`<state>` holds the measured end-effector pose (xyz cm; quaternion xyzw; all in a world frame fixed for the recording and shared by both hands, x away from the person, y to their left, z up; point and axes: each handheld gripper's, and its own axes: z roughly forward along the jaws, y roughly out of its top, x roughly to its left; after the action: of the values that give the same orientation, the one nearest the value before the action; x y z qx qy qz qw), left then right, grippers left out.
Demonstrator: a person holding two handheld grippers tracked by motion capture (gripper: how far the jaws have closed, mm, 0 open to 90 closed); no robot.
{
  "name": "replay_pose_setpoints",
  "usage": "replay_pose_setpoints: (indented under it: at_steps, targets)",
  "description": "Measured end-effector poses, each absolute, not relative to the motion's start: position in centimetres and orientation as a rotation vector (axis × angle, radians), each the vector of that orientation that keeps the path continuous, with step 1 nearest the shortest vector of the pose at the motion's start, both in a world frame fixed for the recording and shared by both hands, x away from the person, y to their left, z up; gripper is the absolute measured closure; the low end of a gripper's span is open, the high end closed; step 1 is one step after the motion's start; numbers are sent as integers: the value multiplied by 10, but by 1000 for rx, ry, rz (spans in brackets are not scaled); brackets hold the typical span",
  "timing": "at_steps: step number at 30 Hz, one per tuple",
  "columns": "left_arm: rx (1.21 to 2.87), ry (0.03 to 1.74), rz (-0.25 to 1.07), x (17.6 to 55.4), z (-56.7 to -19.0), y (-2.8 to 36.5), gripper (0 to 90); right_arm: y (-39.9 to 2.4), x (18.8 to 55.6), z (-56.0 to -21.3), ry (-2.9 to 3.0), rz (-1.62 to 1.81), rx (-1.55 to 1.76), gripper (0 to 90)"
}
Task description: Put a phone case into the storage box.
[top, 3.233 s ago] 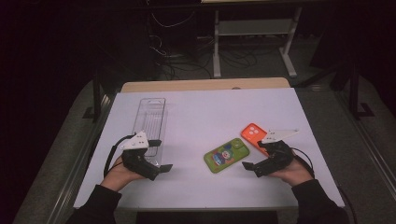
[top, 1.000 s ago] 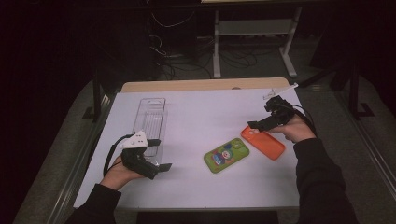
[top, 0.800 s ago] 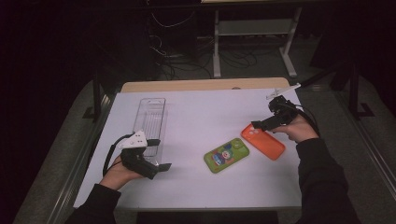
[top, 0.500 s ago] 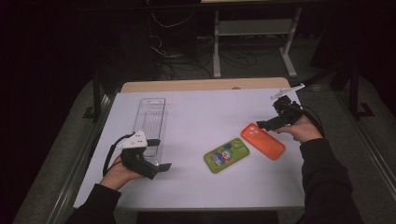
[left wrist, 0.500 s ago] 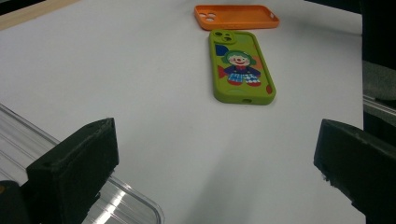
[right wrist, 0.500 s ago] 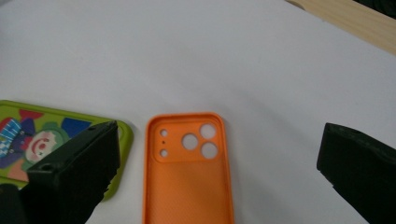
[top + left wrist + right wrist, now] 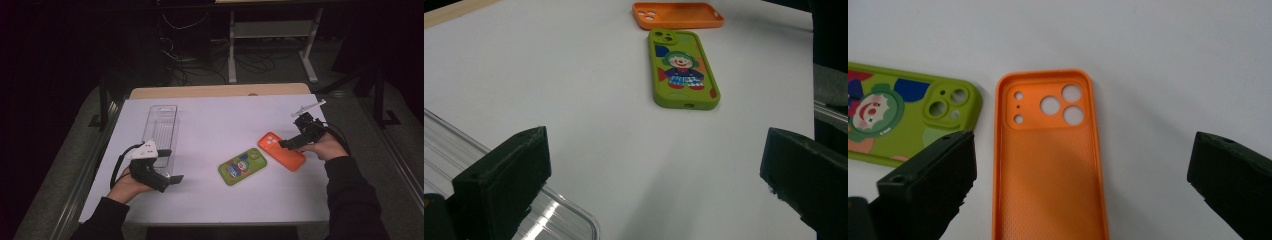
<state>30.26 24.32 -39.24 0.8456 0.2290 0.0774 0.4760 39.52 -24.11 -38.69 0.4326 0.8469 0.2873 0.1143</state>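
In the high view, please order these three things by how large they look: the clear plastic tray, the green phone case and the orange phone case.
1. clear plastic tray, clearly the largest.
2 and 3. green phone case and orange phone case: they look about alike in size, so I do not rank them. The right gripper also overlaps the orange one slightly.

The right tool has swung from the table's near edge round behind the orange phone case.
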Motion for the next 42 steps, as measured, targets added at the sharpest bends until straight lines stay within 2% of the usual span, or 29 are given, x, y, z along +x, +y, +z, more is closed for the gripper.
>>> replay_pose_setpoints:
  at_steps: [24,42]
  targets:
    - [2078,564,184,302,-393,243,0,-238,370,-428,2557,683,1265,0]
    - [2075,563,185,301,-393,242,0,-236,366,-440,2603,595,1291,21]
